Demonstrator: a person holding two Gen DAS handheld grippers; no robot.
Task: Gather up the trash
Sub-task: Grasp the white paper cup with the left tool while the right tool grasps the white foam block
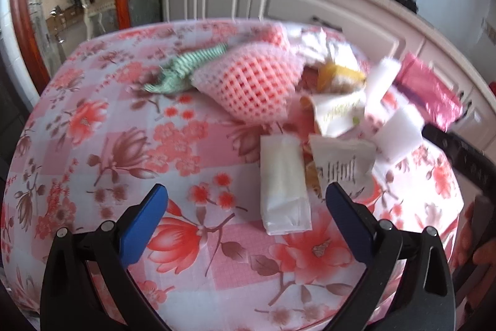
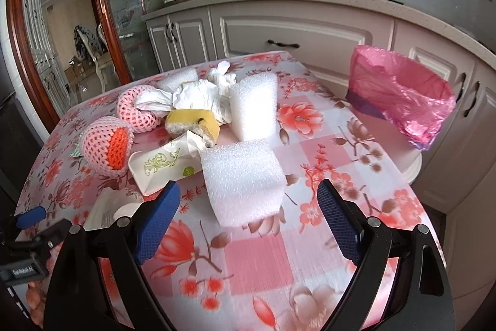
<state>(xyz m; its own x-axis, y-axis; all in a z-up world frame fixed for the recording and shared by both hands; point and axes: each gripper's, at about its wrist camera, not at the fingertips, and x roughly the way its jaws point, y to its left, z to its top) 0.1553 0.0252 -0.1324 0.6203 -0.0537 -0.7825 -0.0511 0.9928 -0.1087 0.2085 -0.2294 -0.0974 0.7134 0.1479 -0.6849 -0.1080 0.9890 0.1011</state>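
Both tongs released, nothing between fingers. Left gripper [image 1: 246, 200] hovers over floral tablecloth [image 1: 108, 120], white packet [image 1: 283, 191] just ahead. Right gripper [image 2: 248, 200] hovers with near foam block [image 2: 243, 180] just ahead. Trash heaped mid-table: pink foam net [image 2: 108, 148], yellow sponge [image 2: 192, 121], crumpled tissue [image 2: 198, 92], second foam block [image 2: 254, 106]. Pink-lined bin [image 2: 400, 95] off table's right edge

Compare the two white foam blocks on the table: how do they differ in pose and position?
The near block lies low and tilted, in front of the open right gripper; the far block stands upright. The far block stands beside the crumpled tissue; the near block sits apart from it. Both are white, rough-textured foam.
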